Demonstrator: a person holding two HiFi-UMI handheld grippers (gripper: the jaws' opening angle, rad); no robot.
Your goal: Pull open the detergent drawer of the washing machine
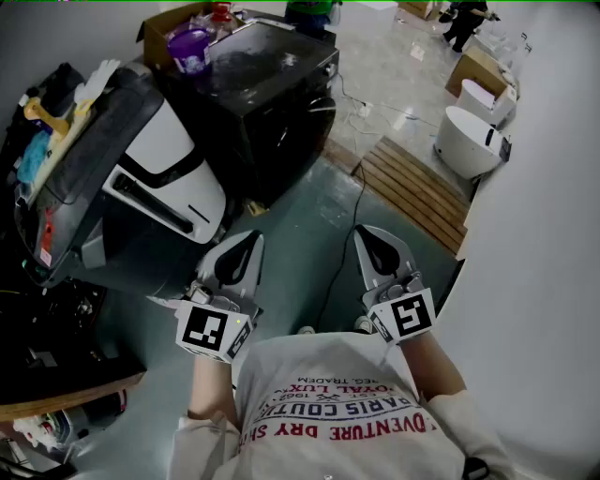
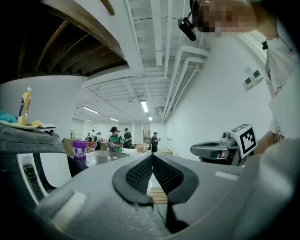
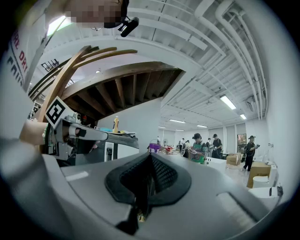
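The black washing machine stands well ahead of our fingertips, a little to the left of the left pair, with one corner turned toward us. From here we cannot pick out its detergent drawer. No finger touches the machine; open grey floor lies between it and both sets of tips.

On its glossy top, at the side farthest from our fingers, sits a purple bucket, and a cardboard box stands just behind that.

Our left gripper is held level, and its ribbed pads are pressed together tip to tip, closed on themselves. Our right gripper is level beside it and a little apart. Its pads also meet at the tips and hold only each other.

To the left of the left fingers a white appliance with a dark lid leans close to the washing machine. A yellow bottle stands on the clutter above it.

A dark cable runs along the floor between the two pairs of fingers and away toward the wall. Ahead and to the right of the right fingers lies a slatted wooden platform, and past that a rounded white unit.

Far beyond the fingertips, in both gripper views, several people stand at tables in a bright hall. Behind the grippers we see a printed white shirt.
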